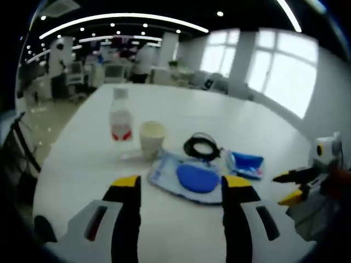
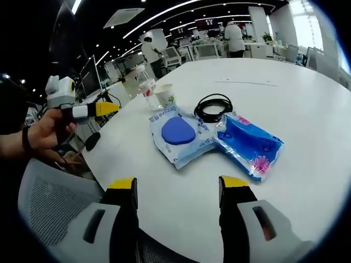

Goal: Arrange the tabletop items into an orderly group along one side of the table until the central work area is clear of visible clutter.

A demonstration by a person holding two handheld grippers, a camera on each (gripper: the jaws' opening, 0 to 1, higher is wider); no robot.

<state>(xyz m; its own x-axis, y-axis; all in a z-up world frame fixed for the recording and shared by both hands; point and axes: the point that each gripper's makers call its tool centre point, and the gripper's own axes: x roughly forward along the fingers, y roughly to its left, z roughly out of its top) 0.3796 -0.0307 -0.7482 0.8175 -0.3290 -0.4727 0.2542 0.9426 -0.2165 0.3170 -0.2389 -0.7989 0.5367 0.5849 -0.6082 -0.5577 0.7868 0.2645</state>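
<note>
On the white table (image 1: 181, 104) a clear water bottle (image 1: 120, 123) stands beside a paper cup (image 1: 152, 137). To their right lie a coiled black cable (image 1: 202, 147), a clear pouch with a blue oval inside (image 1: 189, 178) and a blue packet (image 1: 245, 164). My left gripper (image 1: 182, 183) stands open just short of the pouch. My right gripper (image 1: 286, 188) comes in from the right, jaws apart. In the right gripper view, that gripper (image 2: 178, 183) is open near the table's edge, facing the pouch (image 2: 178, 134), packet (image 2: 249, 143), cable (image 2: 214, 107), cup (image 2: 164, 94) and bottle (image 2: 147, 86). A hand (image 2: 46, 131) holds the left gripper (image 2: 109, 108) at the left.
A grey mesh chair back (image 2: 49, 203) sits under the right gripper at the table's edge. Bare tabletop (image 2: 285, 71) stretches beyond the items. People and desks stand far behind in the office. A dark chair (image 1: 16, 148) is by the table's left side.
</note>
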